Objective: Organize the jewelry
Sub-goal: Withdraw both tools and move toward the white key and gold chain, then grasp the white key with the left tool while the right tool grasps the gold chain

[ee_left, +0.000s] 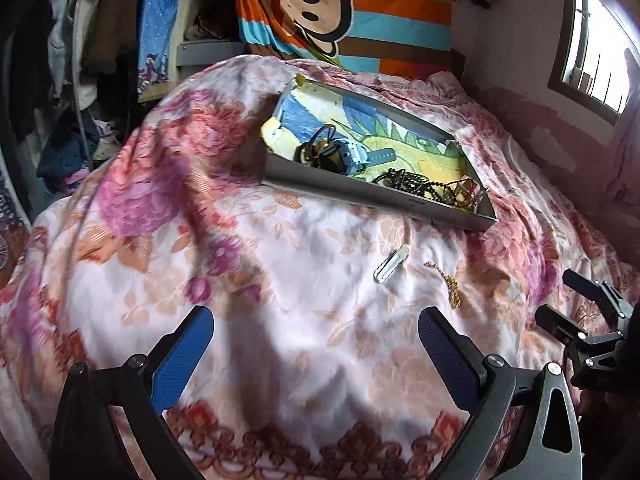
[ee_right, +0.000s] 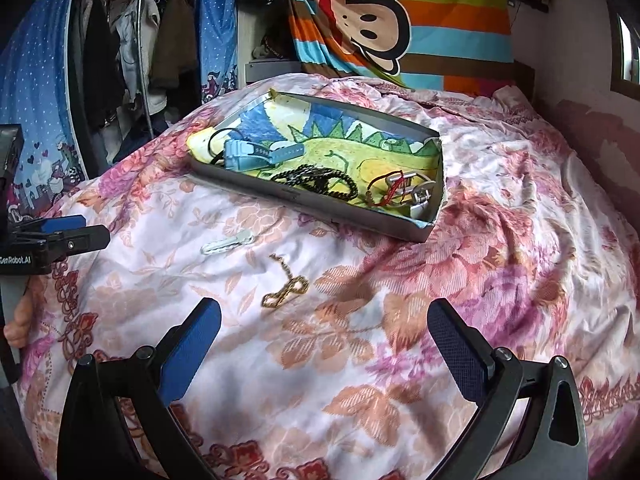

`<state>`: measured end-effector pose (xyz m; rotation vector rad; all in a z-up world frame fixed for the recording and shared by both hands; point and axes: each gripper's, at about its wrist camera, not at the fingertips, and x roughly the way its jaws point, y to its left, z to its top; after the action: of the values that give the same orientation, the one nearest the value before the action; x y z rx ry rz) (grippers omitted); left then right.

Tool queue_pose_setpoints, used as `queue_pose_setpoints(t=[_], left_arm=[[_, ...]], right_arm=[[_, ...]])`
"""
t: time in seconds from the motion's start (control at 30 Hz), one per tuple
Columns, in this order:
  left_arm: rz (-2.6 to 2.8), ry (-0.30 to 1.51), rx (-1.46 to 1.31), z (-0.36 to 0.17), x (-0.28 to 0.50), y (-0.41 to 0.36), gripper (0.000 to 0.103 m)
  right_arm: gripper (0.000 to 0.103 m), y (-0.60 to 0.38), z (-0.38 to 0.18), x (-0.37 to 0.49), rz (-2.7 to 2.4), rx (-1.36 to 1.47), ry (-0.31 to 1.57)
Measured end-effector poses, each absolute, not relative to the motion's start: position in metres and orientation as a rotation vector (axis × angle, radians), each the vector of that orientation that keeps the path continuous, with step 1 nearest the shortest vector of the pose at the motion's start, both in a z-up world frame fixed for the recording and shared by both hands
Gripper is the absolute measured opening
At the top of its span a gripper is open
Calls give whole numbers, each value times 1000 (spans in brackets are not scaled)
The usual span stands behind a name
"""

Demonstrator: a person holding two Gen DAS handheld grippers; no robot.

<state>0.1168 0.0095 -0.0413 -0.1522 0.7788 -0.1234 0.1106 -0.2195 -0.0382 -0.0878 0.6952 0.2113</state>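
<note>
Gold chain [ee_right: 285, 287] lengthwise toward tray [ee_right: 360, 216]

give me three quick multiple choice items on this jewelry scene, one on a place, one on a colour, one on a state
1. Where does the gold chain lie?
A. inside the box
B. on the quilt, outside the box
C. held in a claw

2. What colour is the watch in the box?
A. light blue
B. red
C. black

3. How does the right claw stand?
A. shut on the hair clip
B. shut on nothing
C. open and holding nothing

Answers:
1 B, the chain rests on the floral quilt near the hair clip.
2 A, its case and strap are light blue.
3 C, the fingers stand wide apart with only quilt between them.
</note>
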Motion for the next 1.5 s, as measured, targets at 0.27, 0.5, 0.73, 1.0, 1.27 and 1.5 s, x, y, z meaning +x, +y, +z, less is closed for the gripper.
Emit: queue_pose_setpoints(t=[0.27,0.5,0.73,1.0,1.27,1.5], left_arm=[[-168,770,-116,-41,143,4,103],[-206,763,-112,-39,162,4,103],[-246,757,-83,-42,181,-1,103],[-382,803,-7,-56,194,-24,91],[-535,874,-11,-75,206,-37,53],[-608,908,-22,-82,213,-48,38]], right_arm=[[101,-218,-48,124,256,-54,720],[101,-205,-59,144,370,-116,722],[101,-201,-61,162,419,-153,716],[80,-193,-86,172,463,-164,796],[65,-185,-108,182,523,-162,903],[63,-185,-111,182,509,-158,901]])
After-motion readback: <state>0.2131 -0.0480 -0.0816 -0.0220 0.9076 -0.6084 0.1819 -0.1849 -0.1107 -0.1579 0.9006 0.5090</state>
